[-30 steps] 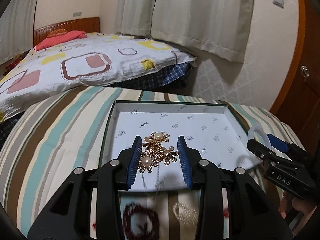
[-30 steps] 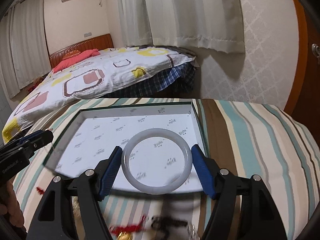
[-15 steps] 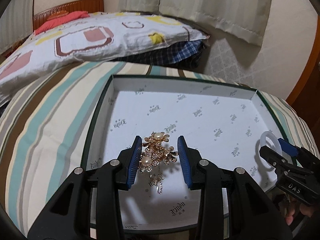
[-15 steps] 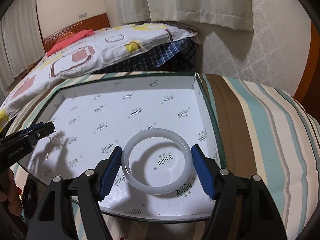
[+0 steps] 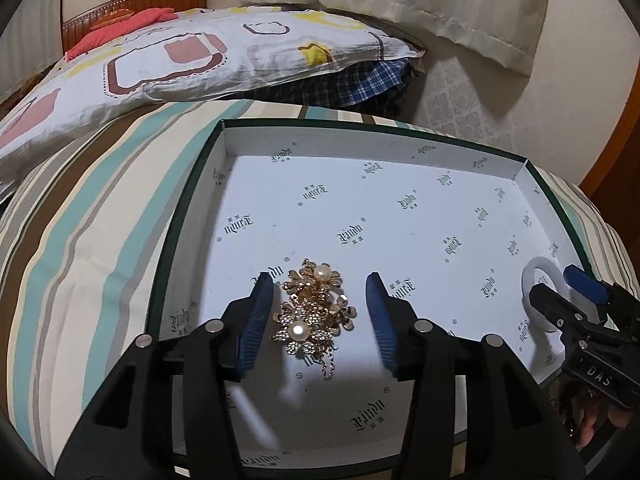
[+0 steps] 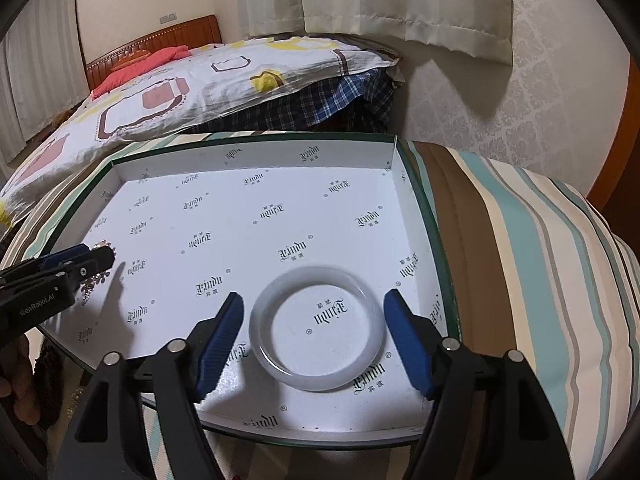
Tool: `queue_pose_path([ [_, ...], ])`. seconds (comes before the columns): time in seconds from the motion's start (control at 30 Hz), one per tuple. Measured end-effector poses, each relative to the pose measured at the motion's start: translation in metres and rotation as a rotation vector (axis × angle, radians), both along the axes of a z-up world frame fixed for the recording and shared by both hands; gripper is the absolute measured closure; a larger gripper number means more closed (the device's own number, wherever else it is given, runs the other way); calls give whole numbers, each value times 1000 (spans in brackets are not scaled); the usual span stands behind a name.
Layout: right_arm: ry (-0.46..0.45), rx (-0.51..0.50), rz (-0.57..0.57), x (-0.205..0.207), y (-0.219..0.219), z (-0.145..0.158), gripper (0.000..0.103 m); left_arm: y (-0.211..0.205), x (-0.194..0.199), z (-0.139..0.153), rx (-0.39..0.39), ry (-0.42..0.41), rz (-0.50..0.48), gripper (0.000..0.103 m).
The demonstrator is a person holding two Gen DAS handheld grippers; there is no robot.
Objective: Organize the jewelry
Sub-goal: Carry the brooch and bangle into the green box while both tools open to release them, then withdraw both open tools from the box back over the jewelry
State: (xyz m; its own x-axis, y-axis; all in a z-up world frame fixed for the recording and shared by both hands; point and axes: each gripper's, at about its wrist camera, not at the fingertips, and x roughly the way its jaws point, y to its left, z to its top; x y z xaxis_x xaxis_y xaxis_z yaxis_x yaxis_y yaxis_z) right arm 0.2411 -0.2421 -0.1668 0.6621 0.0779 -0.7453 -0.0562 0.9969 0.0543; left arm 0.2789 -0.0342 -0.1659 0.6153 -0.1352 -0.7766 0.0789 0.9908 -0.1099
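Observation:
A gold flower brooch with pearls (image 5: 314, 312) lies on the floor of the white box with a dark green rim (image 5: 360, 124). My left gripper (image 5: 320, 280) straddles the brooch. Its jaws are opening, and there is a gap on each side between the blue pads and the brooch. In the right wrist view a white bangle (image 6: 320, 384) lies flat near the box's (image 6: 256, 138) front right corner. My right gripper (image 6: 315, 296) stands around the bangle with its jaws opening and the pads just off the ring. Each gripper also shows in the other's view: right gripper (image 5: 554, 280), left gripper (image 6: 96, 254).
The box sits on a striped cloth (image 5: 100, 240). Behind it is a bed with a patterned quilt (image 5: 180, 52) and a blue plaid cover, then curtains (image 6: 400, 0). A wooden door frame (image 6: 624, 128) stands at the right. A person's fingers (image 5: 588, 432) hold the right tool.
Both grippers came down into the box. Both pairs of jaws widened and let go of the brooch and the bangle, which now rest on the box floor.

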Motion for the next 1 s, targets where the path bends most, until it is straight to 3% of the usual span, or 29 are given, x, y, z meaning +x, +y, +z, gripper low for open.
queue_pose_path([
  [0.2,-13,10,-1,-2,-1,2,29,1,-3,6,-10,-12,1,51],
  [0.37,-59,16,-10,-14,0,18,29,4,-19,27,-1,-78,1,46],
  [0.7,-131,23,-13,-67,10,46,29,27,-88,63,-20,-176,43,46],
  [1.0,-117,42,-4,-135,28,34,29,40,-155,61,-27,-189,73,46],
])
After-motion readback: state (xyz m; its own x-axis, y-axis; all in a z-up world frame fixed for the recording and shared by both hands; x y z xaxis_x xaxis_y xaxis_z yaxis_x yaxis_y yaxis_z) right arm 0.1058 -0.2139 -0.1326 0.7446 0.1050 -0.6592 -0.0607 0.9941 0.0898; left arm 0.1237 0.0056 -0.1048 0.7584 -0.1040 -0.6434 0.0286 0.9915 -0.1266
